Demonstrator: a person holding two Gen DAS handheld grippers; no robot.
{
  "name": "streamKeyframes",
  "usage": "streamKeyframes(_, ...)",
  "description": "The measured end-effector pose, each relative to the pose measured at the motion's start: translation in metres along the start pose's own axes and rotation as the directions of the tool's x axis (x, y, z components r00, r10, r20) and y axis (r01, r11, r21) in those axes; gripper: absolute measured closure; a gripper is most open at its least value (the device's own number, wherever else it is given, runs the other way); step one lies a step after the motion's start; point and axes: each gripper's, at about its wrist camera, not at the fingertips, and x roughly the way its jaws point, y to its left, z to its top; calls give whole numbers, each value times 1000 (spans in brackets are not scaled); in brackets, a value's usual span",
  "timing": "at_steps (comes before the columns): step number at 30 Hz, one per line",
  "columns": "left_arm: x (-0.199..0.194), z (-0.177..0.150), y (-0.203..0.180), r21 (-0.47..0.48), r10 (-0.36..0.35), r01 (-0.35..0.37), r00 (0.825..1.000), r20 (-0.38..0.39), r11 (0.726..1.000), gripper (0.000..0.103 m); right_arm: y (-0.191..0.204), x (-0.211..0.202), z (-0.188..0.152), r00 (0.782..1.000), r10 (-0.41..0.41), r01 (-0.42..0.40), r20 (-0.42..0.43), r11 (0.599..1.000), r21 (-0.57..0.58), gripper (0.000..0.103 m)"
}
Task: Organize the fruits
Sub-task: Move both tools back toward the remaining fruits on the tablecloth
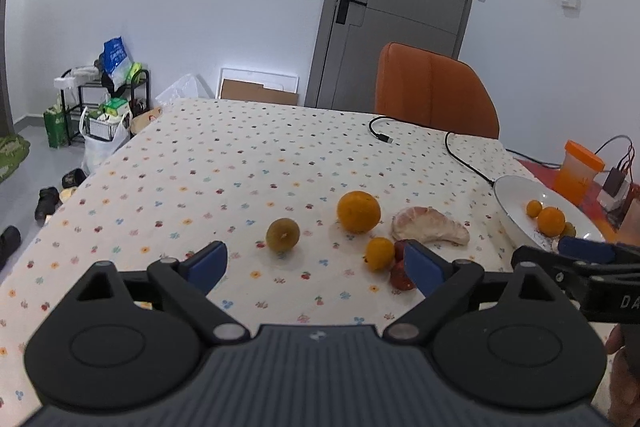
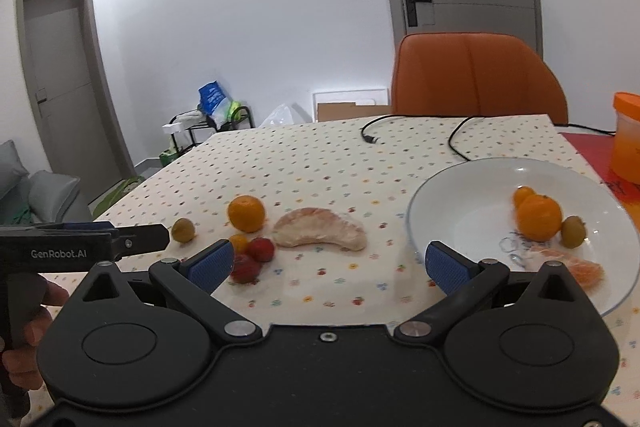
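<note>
On the flowered tablecloth lie a large orange (image 1: 358, 211) (image 2: 246, 213), a small orange (image 1: 380, 253) (image 2: 239, 242), a yellow-green fruit (image 1: 283, 235) (image 2: 183, 230), a peeled pomelo wedge (image 1: 430, 227) (image 2: 320, 229) and red strawberries (image 1: 401, 269) (image 2: 256, 257). A white plate (image 1: 516, 223) (image 2: 452, 211) at the right holds two oranges (image 2: 538, 217), a green fruit (image 2: 573, 231) and a peeled segment (image 2: 582, 267). My left gripper (image 1: 316, 267) is open and empty just in front of the loose fruit. My right gripper (image 2: 328, 265) is open and empty between the strawberries and the plate.
A black cable (image 1: 420, 139) lies across the far table. An orange chair (image 1: 434, 91) stands behind the table. An orange-lidded container (image 1: 578, 173) stands at the right beside the plate. A cluttered rack (image 1: 104, 95) and shoes are on the floor at the left.
</note>
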Motion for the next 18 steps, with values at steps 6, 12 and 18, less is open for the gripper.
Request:
streamKeyframes(6, 0, 2, 15, -38, 24, -23, 1000, 8, 999, 9, 4, 7, -1, 1000, 12, -12, -23, 1000, 22, 0)
streamKeyframes(12, 2, 2, 23, -41, 52, -52, 999, 1, 998, 9, 10, 12, -1, 999, 24, -24, -30, 1000, 13, 0)
streamKeyframes(18, 2, 2, 27, -38, 54, -54, 999, 5, 998, 10, 18, 19, -3, 998, 49, -49, -43, 999, 3, 2)
